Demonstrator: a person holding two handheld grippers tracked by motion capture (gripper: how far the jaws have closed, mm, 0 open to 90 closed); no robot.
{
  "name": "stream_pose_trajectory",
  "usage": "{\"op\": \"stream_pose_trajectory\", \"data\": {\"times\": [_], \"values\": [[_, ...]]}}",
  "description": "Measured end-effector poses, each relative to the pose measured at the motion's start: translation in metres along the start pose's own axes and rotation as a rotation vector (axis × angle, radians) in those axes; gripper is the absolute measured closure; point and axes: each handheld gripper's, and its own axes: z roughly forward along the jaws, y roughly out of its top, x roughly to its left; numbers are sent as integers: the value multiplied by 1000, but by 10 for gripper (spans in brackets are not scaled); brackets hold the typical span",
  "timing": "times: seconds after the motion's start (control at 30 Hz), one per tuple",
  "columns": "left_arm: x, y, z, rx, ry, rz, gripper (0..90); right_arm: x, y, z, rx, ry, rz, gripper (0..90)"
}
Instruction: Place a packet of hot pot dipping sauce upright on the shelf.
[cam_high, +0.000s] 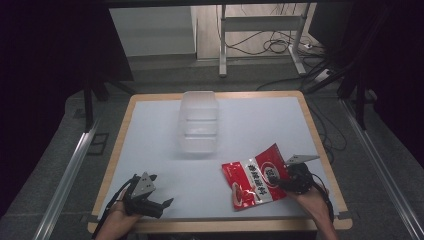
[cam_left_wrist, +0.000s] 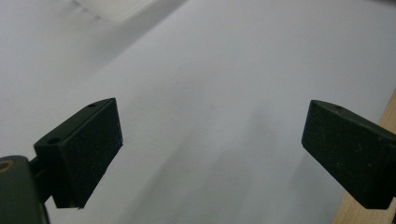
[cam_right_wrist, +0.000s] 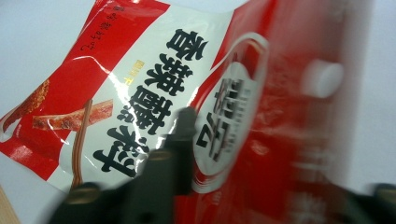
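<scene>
A red and white snack bag (cam_high: 255, 177) with black lettering lies at the front right of the white table (cam_high: 150, 130), its right part lifted off the surface. My right gripper (cam_high: 282, 181) is shut on the bag's right side. In the right gripper view the bag (cam_right_wrist: 140, 93) spreads across the picture, and one black finger (cam_right_wrist: 177, 154) lies over its printed face while the other side is blurred. My left gripper (cam_high: 161, 189) rests near the front left edge, open, with nothing but bare tabletop between its jaws (cam_left_wrist: 212, 140).
A clear plastic container (cam_high: 199, 122) stands at the middle back of the table; its edge (cam_left_wrist: 112, 7) shows at the top of the left gripper view. The table's wooden rim (cam_high: 320, 150) runs close by the right hand. Cables and a metal stand (cam_high: 260, 30) lie on the floor beyond.
</scene>
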Motion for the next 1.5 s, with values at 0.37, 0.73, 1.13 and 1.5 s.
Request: {"op": "stream_pose_trajectory", "data": {"times": [0.37, 0.73, 1.13, 1.5], "values": [[0, 0, 0, -2, -1, 0, 50, 11, 9, -10, -26, -14, 7, 868], [0, 0, -1, -5, -1, 0, 50, 23, 18, -21, -89, -31, -35, 856], [0, 0, -1, -6, 1, 0, 50, 34, 32, -36, -155, 12, 1, 866], [0, 0, -1, -5, 2, 4, 50, 44, 52, -46, -170, 60, 21, 865]]}}
